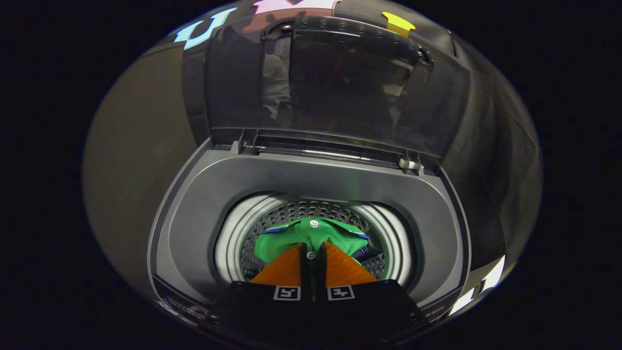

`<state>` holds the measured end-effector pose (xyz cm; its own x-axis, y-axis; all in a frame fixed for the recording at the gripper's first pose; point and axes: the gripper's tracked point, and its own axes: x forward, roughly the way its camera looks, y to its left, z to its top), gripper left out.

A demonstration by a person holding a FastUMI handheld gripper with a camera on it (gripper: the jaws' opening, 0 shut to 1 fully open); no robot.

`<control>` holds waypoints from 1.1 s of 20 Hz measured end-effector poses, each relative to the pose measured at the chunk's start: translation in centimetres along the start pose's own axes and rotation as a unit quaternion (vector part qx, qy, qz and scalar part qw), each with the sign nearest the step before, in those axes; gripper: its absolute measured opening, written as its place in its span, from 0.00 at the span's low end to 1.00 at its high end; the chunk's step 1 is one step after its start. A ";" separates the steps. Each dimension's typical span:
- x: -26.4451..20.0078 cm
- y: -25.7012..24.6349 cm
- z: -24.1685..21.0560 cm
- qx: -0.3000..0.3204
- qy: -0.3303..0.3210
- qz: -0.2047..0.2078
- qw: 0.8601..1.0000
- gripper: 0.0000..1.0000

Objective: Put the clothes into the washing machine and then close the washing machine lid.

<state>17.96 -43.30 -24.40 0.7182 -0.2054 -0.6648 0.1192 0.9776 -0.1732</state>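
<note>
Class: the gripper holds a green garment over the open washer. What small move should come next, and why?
Probably lower a little and open the fingers. The gripper is shut on the green garment, which hangs over the drum, so letting go should drop it in. The lid stands upright, to be closed afterwards.

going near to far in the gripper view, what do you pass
tongs shut on the green garment → drum → washer's grey top rim → hinges → raised lid → booth wall
</note>
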 end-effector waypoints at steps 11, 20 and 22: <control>1.9 -0.5 -2.2 0.023 0.069 0.000 0.997 0.05; 1.2 -0.6 -2.9 0.004 0.083 -0.001 0.997 1.00; 0.7 -0.6 -2.7 0.002 0.081 0.000 0.997 1.00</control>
<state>16.56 -44.20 -26.76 0.5988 -0.2097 -0.7730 0.1227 0.9777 -0.1702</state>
